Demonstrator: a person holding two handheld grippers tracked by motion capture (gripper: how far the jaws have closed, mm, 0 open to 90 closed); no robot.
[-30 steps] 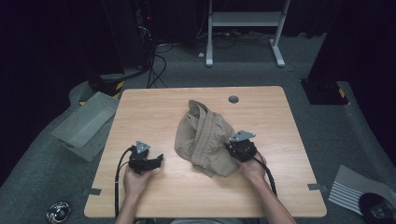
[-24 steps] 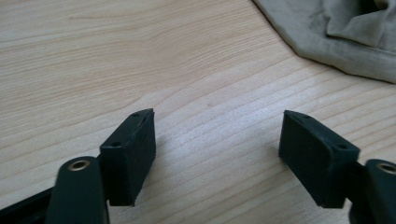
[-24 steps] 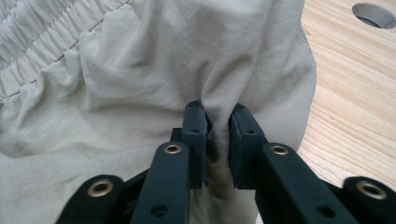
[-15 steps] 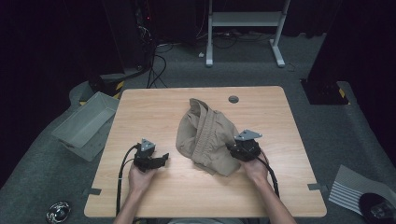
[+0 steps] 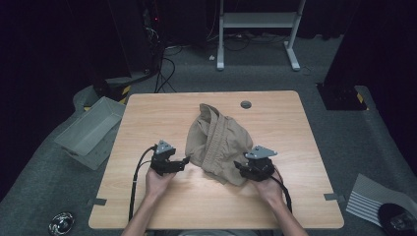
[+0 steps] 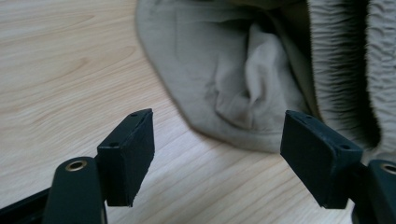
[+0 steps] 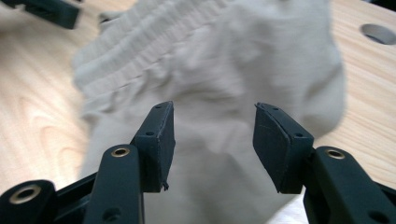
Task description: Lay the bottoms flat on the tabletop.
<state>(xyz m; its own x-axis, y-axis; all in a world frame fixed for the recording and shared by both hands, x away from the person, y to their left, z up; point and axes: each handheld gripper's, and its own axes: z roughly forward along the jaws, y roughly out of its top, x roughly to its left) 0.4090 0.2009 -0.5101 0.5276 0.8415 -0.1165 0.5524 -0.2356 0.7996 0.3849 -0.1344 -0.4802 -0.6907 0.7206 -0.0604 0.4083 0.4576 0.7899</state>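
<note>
Jaws of the right gripper (image 7: 212, 144) stand spread, having just been opening, with the crumpled khaki cotton shorts (image 7: 210, 79) lying beyond and beneath the black pads but not pinched by them; the cloth appears released. Jaws of the left gripper (image 6: 219, 158) are likewise spread wide, with bare tabletop between them and the rounded hem of the shorts (image 6: 233, 93) just ahead, not touched. In the high view the left gripper (image 5: 178, 164) sits just beside the near left edge of the garment (image 5: 216, 142), the right gripper (image 5: 244, 169) at its near right corner, each held in a hand that comes in from the bottom edge. The shorts lie bunched near the middle of the light wooden table (image 5: 172, 113), elastic waistband uppermost toward the far side, with a round cable hole (image 5: 246, 104) beyond them. A grey plastic bin (image 5: 91, 130) rests on the floor off the left edge. Judged from this arrangement, the step in hand is a re-grip between pulls while the garment is being spread or folded. The next move calls for each gripper to choose a fresh edge or corner, advance until one layer of cloth lies between the pads, and close firmly before lifting.
</note>
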